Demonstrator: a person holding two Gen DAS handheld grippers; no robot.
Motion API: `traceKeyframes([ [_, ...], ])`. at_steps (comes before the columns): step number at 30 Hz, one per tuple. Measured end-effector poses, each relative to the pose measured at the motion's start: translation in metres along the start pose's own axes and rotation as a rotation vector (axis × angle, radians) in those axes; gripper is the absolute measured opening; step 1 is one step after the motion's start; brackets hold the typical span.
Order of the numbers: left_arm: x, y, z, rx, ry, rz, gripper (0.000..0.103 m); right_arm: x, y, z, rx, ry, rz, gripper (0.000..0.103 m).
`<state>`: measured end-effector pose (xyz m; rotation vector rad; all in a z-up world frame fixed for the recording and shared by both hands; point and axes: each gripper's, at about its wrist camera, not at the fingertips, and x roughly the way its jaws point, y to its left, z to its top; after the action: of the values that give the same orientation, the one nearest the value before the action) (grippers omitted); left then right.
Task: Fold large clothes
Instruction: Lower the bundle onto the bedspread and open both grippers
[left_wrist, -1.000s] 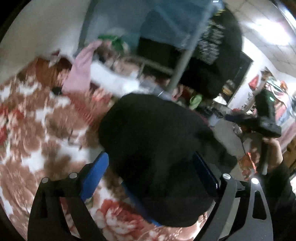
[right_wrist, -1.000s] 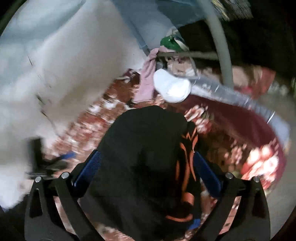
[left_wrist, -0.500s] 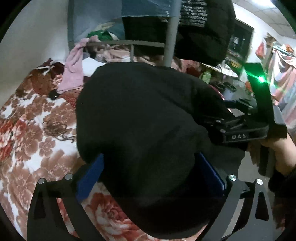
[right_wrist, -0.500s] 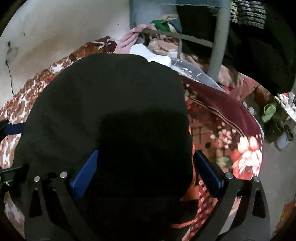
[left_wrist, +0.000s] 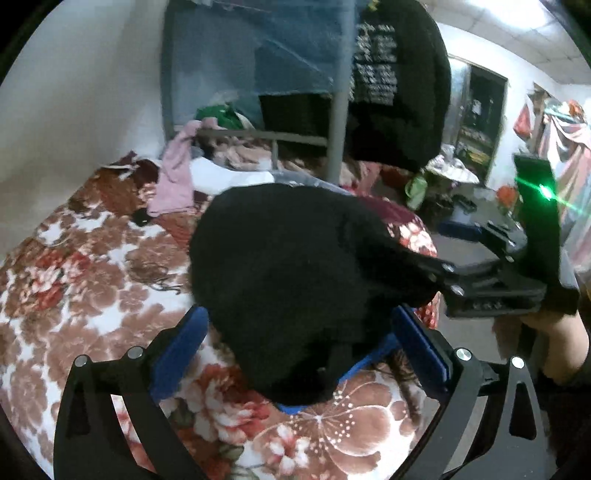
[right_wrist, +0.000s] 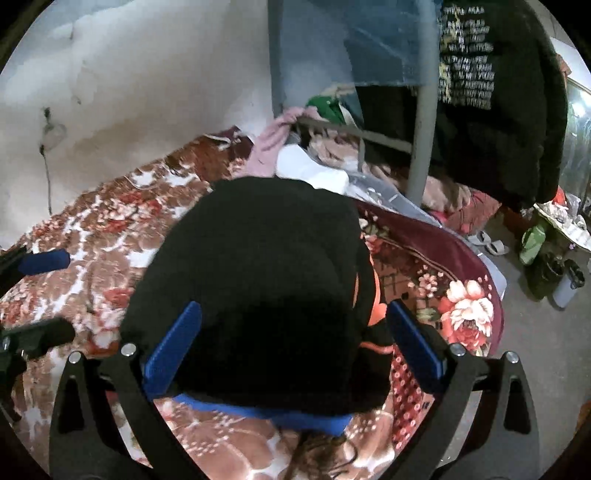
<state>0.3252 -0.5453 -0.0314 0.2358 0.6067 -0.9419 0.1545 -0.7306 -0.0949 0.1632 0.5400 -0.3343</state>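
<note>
A large black garment (left_wrist: 295, 273) with orange trim and a blue edge is bunched over the floral bedspread (left_wrist: 81, 288). In the left wrist view it fills the space between my left gripper's (left_wrist: 299, 343) blue fingers (left_wrist: 181, 347), which stand wide apart. My right gripper shows there at the right (left_wrist: 491, 284), its black frame touching the garment's edge. In the right wrist view the garment (right_wrist: 266, 302) lies between my right gripper's (right_wrist: 295, 339) spread blue fingers (right_wrist: 173, 343). The left gripper's blue fingertip (right_wrist: 44, 261) shows at the far left.
A grey metal bed frame post (left_wrist: 338, 110) stands behind, with a black printed shirt (left_wrist: 399, 85) hanging on it. Pink, white and green clothes (left_wrist: 177, 166) pile at the bed's head. A dark red floral blanket (right_wrist: 443, 266) drapes the bed edge. Floor clutter (right_wrist: 546, 251) lies at right.
The garment has dropped lower toward the bedspread and covers less of both views. Both grippers have pulled back a little; more of the bed shows around it.
</note>
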Motion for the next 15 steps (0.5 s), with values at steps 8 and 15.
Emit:
traceKeyframes([
  [8, -0.047, -0.016, -0.007, -0.019, -0.034, 0.057, 0.098, -0.046, 0.011, -0.006, 0.008, -0.019, 0.01, 0.098],
  [15, -0.071, -0.027, -0.02, -0.048, -0.029, 0.073, 0.098, -0.085, 0.021, -0.022, 0.028, -0.025, -0.01, 0.098],
])
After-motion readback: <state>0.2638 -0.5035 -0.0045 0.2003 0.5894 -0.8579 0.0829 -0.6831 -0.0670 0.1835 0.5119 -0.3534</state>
